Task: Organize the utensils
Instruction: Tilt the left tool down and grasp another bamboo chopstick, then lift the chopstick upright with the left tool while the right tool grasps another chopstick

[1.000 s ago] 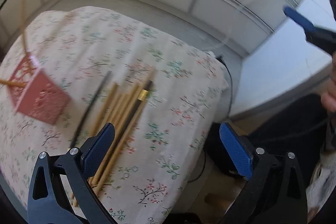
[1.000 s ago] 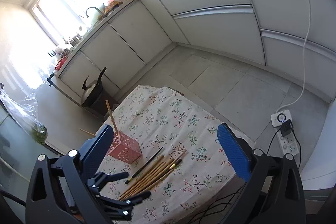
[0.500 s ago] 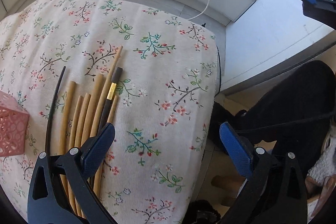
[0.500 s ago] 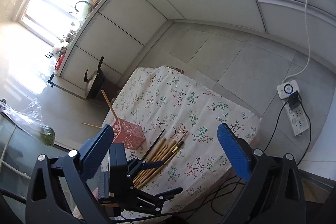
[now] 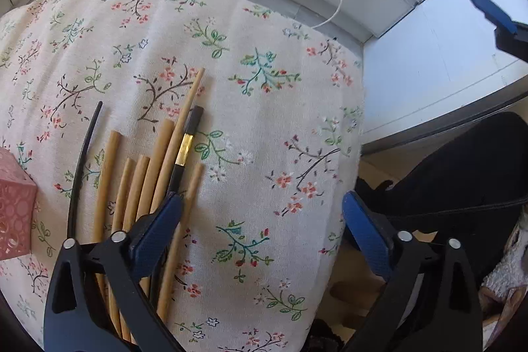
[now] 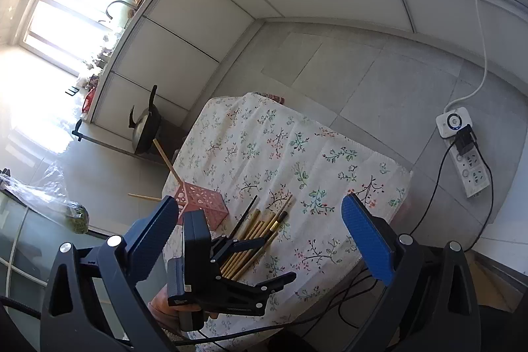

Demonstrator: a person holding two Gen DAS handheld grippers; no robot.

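Several bamboo chopsticks and two black ones (image 5: 184,150) lie side by side on the floral tablecloth (image 5: 264,108). My left gripper (image 5: 260,233) hovers low over their near ends, jaws wide but closing. Its left finger (image 5: 155,230) covers the bundle, and the rightmost bamboo stick (image 5: 193,183) lies just inside it, untouched by the pads. The pink perforated holder (image 5: 13,210) sits at the left edge. In the right wrist view the holder (image 6: 204,203) has one chopstick (image 6: 168,160) standing in it, beside the bundle (image 6: 260,230) and the left gripper (image 6: 280,258). My right gripper (image 6: 260,236) is open, high above the table, holding nothing.
The table's right edge (image 5: 359,127) drops to the floor beside a person's dark trousers (image 5: 462,187). A power strip (image 6: 468,160) with cables lies on the tiles at right. A black pan (image 6: 145,127) and a plastic bag (image 6: 49,197) are beyond the table's far left side.
My left gripper has sunk toward the chopsticks and tipped further down, so the holder has slid to the view's left edge. The right gripper has lowered a little and rolled.
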